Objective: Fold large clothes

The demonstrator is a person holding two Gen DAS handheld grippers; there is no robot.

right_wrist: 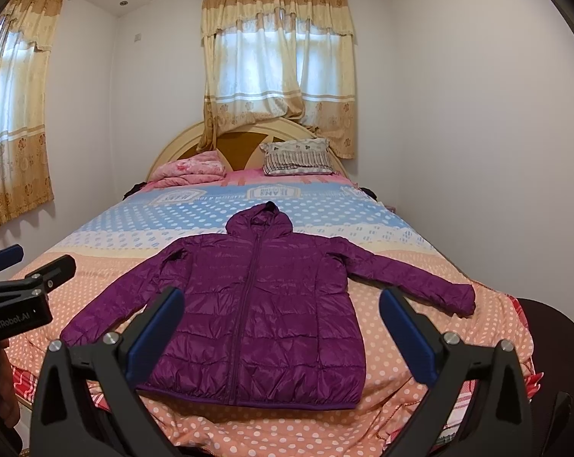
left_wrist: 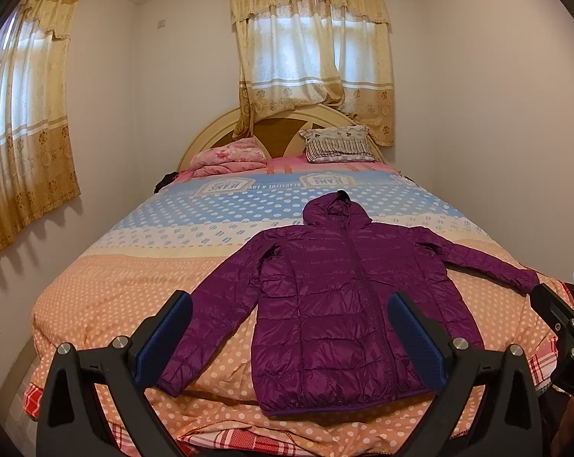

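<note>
A purple quilted hooded puffer jacket (right_wrist: pixel 256 304) lies zipped and flat, sleeves spread, on the polka-dot peach and blue bedspread (right_wrist: pixel 420 251). Above its near hem, the left gripper (left_wrist: pixel 290 337) and right gripper (right_wrist: pixel 283 333) hover spread wide, holding nothing.

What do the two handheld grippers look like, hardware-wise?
Both match. The left gripper and right gripper each have black angular plastic finger arms with round silver bolts at the pivots, and flat dark-blue textured pads on the inner faces. The right wrist view shows the left unit's black body printed "GenRobot.AI" in white. No cables are visible.
</note>
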